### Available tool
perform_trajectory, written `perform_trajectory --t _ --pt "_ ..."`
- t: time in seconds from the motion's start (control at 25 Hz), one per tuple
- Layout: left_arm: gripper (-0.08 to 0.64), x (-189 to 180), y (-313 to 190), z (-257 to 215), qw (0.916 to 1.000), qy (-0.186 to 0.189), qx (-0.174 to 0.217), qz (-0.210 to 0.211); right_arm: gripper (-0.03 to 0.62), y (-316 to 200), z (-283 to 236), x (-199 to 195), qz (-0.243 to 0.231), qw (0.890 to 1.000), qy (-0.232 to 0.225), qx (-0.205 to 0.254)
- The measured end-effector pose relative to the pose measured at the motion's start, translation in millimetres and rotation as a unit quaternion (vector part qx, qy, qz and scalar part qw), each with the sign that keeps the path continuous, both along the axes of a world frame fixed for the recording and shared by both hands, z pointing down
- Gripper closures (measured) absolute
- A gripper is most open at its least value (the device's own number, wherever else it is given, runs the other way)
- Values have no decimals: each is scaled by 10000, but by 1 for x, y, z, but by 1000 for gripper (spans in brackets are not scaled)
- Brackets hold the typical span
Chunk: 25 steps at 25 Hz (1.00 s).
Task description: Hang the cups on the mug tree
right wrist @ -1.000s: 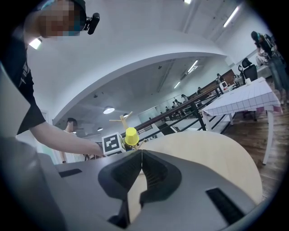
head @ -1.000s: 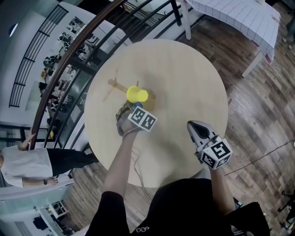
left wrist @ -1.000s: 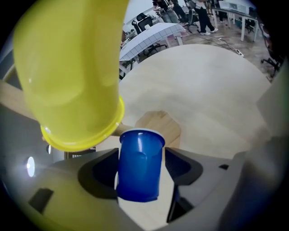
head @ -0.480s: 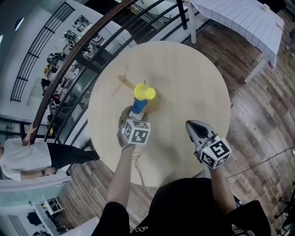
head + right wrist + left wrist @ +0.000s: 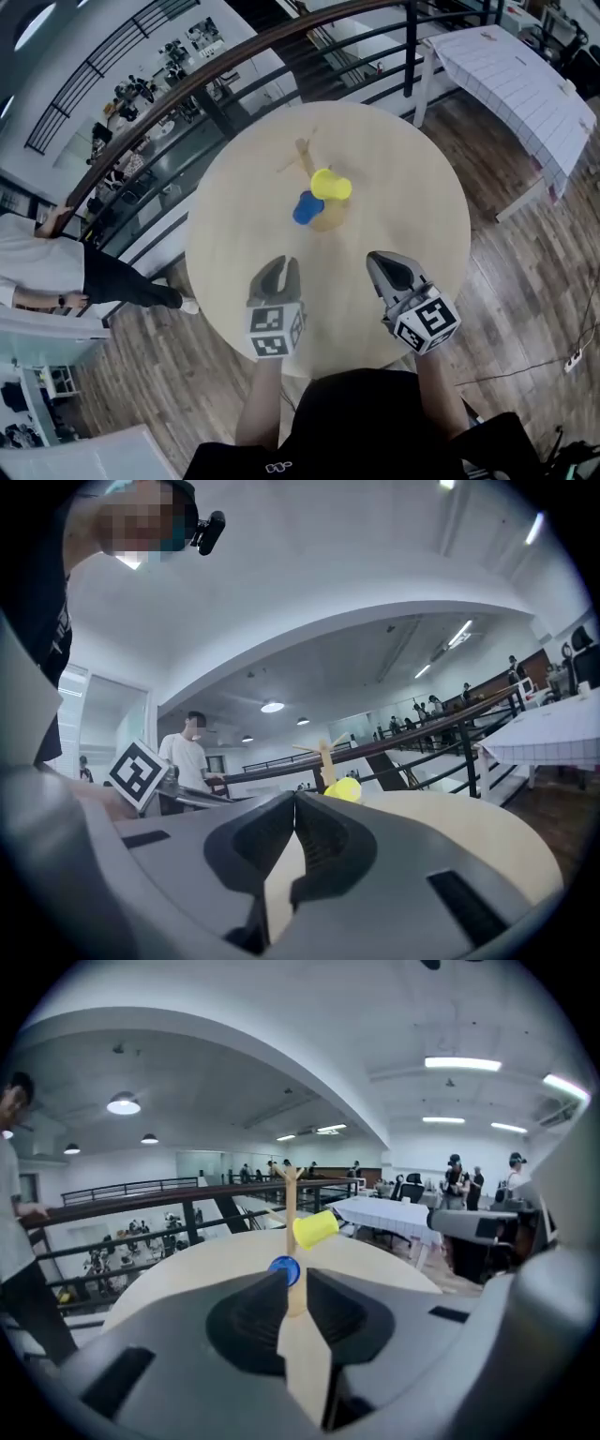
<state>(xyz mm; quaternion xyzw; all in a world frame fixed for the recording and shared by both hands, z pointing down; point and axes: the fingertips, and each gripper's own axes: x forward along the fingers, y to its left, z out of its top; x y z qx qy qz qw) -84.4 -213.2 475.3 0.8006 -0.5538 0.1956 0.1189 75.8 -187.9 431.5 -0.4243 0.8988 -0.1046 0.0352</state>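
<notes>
Two cups up, none left on the counter (image 5: 403, 159): a yellow cup (image 5: 331, 184) & a blue cup (image 5: 307, 207) hang on the lone wooden mug tree (image 5: 306, 157) near the round top's middle. Each tips outward off the trunk, prob. b/c a peg carries it by the handle (handles too small to make out). The left claw (image 5: 279, 267) & right claw (image 5: 380, 262) hover side by side over the near edge, well apart from the tree, both aimed at it. Left claw: jaws have just been closing, now a narrow slit w/ nothing btwn them, so released & empty. Right claw: clenched tight, jaws touching, also empty. Standing off like that reads as hands-off; job looks done. Count: 1 tree, 2 cups, 2 claws, 1 counter, plus 1 bystander in a white top (image 5: 37, 272) at far left.
</notes>
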Motion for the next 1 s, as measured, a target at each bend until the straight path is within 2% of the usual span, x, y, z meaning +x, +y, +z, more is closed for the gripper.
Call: perform_trajectory --t 0.08,0.2,0.32,0.52,0.64,1.0 --pt "525 -9 17 1 9991 257 50 -333 581 6 -4 -8 16 9999 124 84" --pt "547 -18 42 4 9949 692 122 -724 581 16 0 -15 212 9990 398 37" --pt "548 -15 59 4 9920 999 152 -762 583 22 3 -16 396 9974 600 -51" --pt "548 -14 69 1 9918 1002 201 -766 583 32 1 -15 405 9960 790 -42" --pt "548 -19 71 -5 9908 1013 255 -857 583 35 -6 -9 456 9960 768 10" --pt "548 -15 77 -15 9921 896 417 -779 583 42 -7 -17 300 9966 765 61"
